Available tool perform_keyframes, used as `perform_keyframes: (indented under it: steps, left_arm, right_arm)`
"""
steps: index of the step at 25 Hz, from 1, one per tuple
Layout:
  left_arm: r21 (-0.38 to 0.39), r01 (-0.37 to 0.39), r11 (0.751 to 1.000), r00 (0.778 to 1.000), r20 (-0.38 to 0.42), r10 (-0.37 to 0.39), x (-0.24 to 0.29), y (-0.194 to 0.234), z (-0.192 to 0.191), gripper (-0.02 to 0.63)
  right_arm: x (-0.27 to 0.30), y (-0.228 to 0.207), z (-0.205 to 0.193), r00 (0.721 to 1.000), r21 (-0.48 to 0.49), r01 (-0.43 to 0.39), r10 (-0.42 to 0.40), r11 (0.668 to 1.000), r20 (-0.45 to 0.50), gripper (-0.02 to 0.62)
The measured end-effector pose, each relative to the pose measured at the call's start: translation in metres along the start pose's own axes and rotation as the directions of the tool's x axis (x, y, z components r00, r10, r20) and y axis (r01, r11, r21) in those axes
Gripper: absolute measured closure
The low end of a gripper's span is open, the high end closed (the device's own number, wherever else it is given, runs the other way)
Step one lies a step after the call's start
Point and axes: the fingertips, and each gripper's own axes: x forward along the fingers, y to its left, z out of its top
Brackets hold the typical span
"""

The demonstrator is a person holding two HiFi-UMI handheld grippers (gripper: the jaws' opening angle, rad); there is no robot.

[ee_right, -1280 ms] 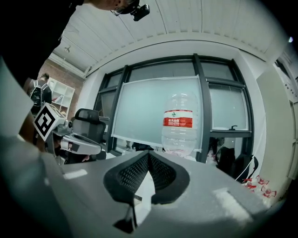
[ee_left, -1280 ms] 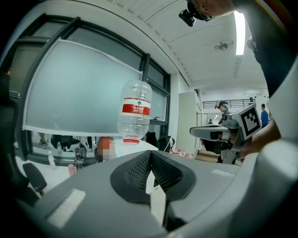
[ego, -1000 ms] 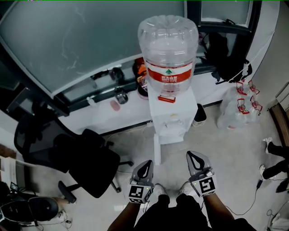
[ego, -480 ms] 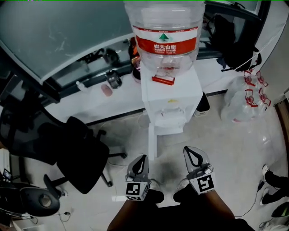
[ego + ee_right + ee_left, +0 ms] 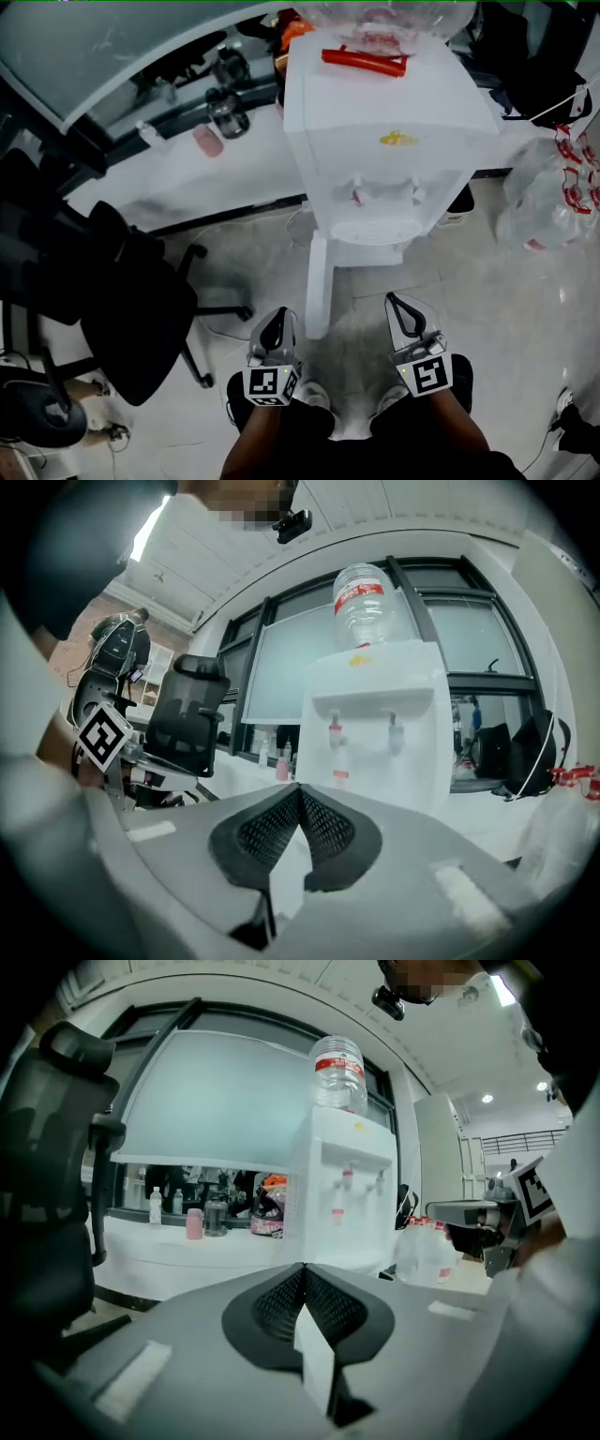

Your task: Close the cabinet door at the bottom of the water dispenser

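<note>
The white water dispenser (image 5: pixel 384 122) stands ahead of me with a clear bottle (image 5: pixel 380 14) on top. Its bottom cabinet door (image 5: pixel 317 286) is swung open toward me and shows edge-on as a narrow white panel. My left gripper (image 5: pixel 276 321) hangs just left of the door's near edge, apart from it, jaws shut on nothing. My right gripper (image 5: pixel 399 306) is right of the door, in front of the dispenser's base, also shut and empty. The left gripper view shows the dispenser (image 5: pixel 342 1204) beyond the left gripper (image 5: pixel 302 1269). In the right gripper view the dispenser (image 5: pixel 375 733) rises past the right gripper (image 5: pixel 298 789).
A black office chair (image 5: pixel 122 300) stands on the floor to the left. A white ledge (image 5: pixel 187 187) along the window behind it carries a pink cup (image 5: pixel 208 141) and a jar (image 5: pixel 230 111). Plastic bags (image 5: pixel 553 197) lie on the floor at the right.
The head view has drawn closer to the dispenser and tilted down, so the bottle is mostly out of frame. Both grippers stay shut. The door is still open.
</note>
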Motion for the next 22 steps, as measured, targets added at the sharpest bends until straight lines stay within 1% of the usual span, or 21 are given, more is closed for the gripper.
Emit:
perform_keyframes:
  steps: [3, 6, 9, 12, 16, 19, 22]
  left_arm:
    - [0.011, -0.019, 1.0, 1.0, 0.008, 0.019, 0.015, 0.012, -0.046, 0.588]
    - [0.019, -0.03, 0.999, 1.0, 0.002, 0.03, 0.022, 0.017, -0.088, 0.588]
    - [-0.014, -0.04, 0.999, 0.999, 0.015, 0.041, 0.026, 0.024, -0.115, 0.588]
    - [-0.018, -0.05, 0.999, 0.999, 0.004, 0.05, 0.024, 0.03, -0.129, 0.588]
    - [0.017, -0.05, 0.999, 0.999, -0.015, 0.05, 0.026, 0.027, -0.137, 0.588]
    - [0.032, -0.035, 0.999, 0.999, -0.03, 0.036, 0.028, 0.022, -0.147, 0.588]
    - [0.015, -0.006, 1.0, 0.999, -0.041, 0.006, 0.028, 0.015, -0.154, 0.588]
  right_arm:
    - [0.008, 0.003, -0.048, 1.0, -0.017, -0.007, 0.008, 1.0, 0.023, 0.592]
    - [0.012, 0.005, -0.087, 0.999, -0.026, -0.009, 0.009, 1.0, 0.033, 0.592]
    - [0.013, 0.005, -0.115, 0.999, -0.034, -0.009, 0.01, 0.999, 0.035, 0.592]
    - [0.012, 0.009, -0.129, 0.999, -0.039, -0.015, 0.016, 0.999, 0.034, 0.592]
    - [0.01, 0.012, -0.146, 1.0, -0.046, -0.027, 0.027, 0.999, -0.01, 0.592]
    - [0.009, 0.012, -0.154, 0.999, -0.051, -0.029, 0.028, 0.998, -0.028, 0.592]
    - [0.007, 0.012, -0.159, 0.999, -0.046, -0.028, 0.027, 0.999, -0.028, 0.592]
